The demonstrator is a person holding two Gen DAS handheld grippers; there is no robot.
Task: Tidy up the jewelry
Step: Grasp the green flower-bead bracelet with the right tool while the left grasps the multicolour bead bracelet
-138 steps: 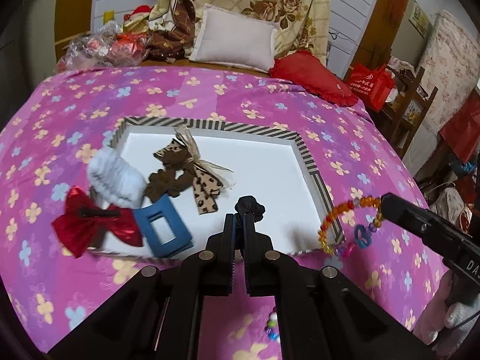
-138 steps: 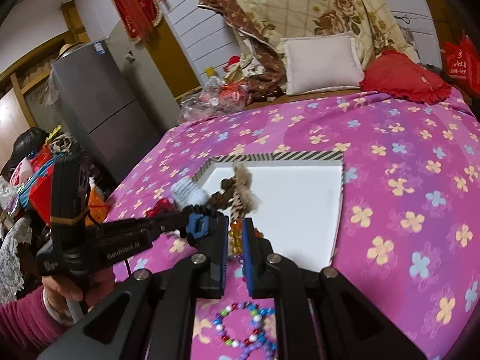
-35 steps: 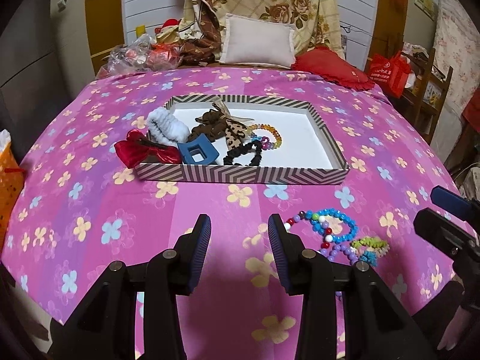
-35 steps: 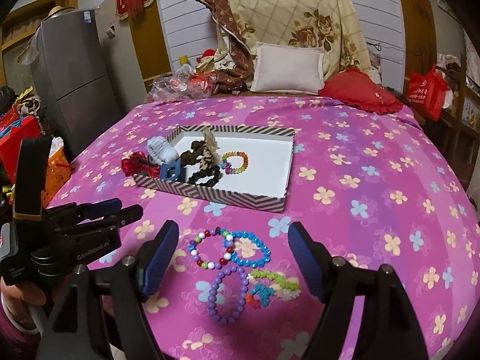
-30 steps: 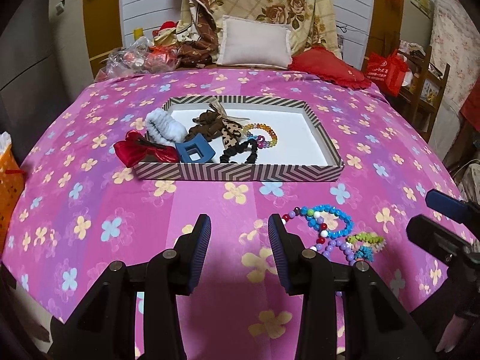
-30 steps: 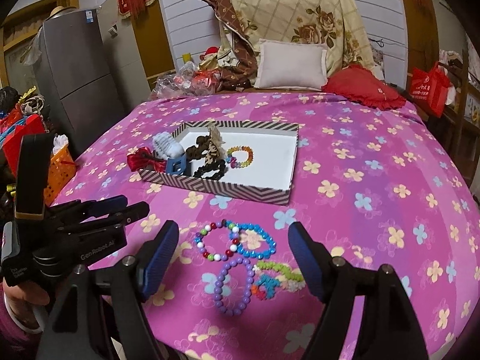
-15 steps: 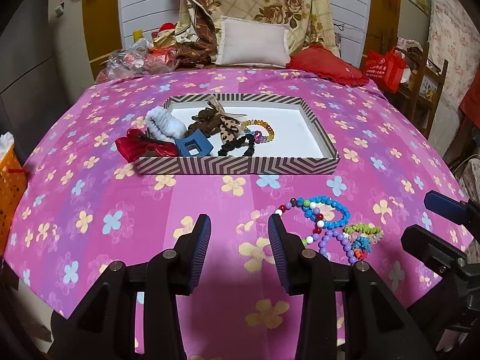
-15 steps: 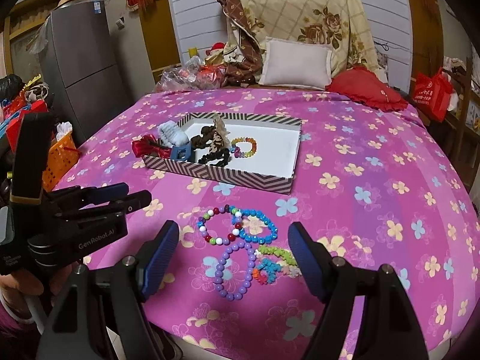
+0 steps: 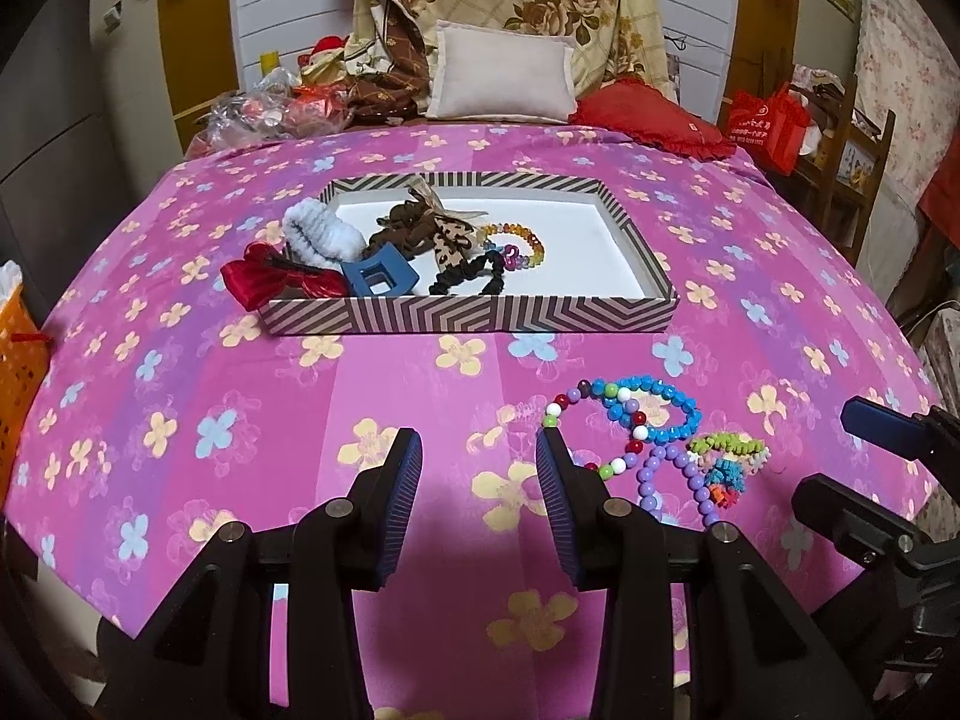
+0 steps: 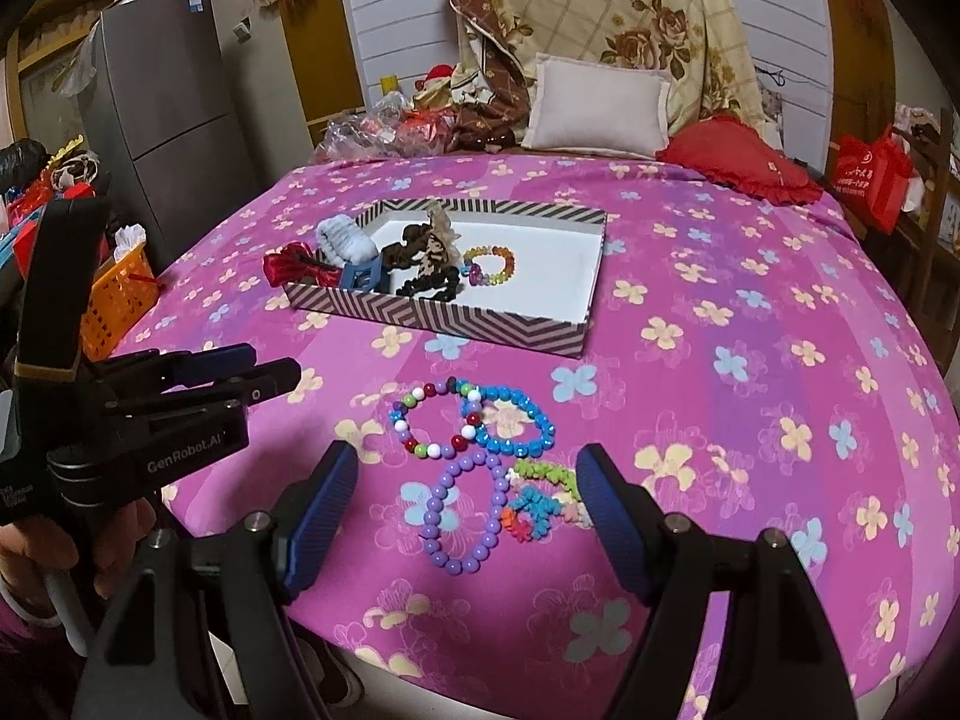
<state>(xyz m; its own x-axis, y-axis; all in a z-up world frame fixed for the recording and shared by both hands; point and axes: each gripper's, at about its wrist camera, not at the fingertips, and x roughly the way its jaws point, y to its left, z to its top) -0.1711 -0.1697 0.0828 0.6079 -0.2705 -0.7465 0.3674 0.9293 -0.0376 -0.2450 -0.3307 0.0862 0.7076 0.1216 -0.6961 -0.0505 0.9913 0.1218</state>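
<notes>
A striped tray (image 9: 468, 315) (image 10: 444, 318) on the pink flowered bedspread holds a red bow (image 9: 270, 279), a white scrunchie (image 9: 321, 231), a blue claw clip (image 9: 378, 279), a leopard bow (image 9: 447, 234), a black scrunchie (image 9: 474, 276) and a rainbow bead bracelet (image 9: 519, 246). In front of the tray lie a multicolour bead bracelet (image 10: 435, 417), a blue bead bracelet (image 10: 519, 423), a purple bead bracelet (image 10: 462, 513) and small flower bracelets (image 10: 540, 498). My left gripper (image 9: 477, 480) is open and empty, left of the loose bracelets. My right gripper (image 10: 462, 498) is open and empty, low over them.
Pillows (image 9: 501, 78) and a red cushion (image 9: 654, 117) lie at the bed's far end. A grey fridge (image 10: 162, 108) and an orange basket (image 10: 117, 297) stand to the left. A red bag (image 9: 768, 126) and wooden furniture stand to the right. The bed's front edge is close below both grippers.
Both grippers let go of their items in the tray, opened and pulled back toward the bed's front edge. In the last second they have drifted only slightly.
</notes>
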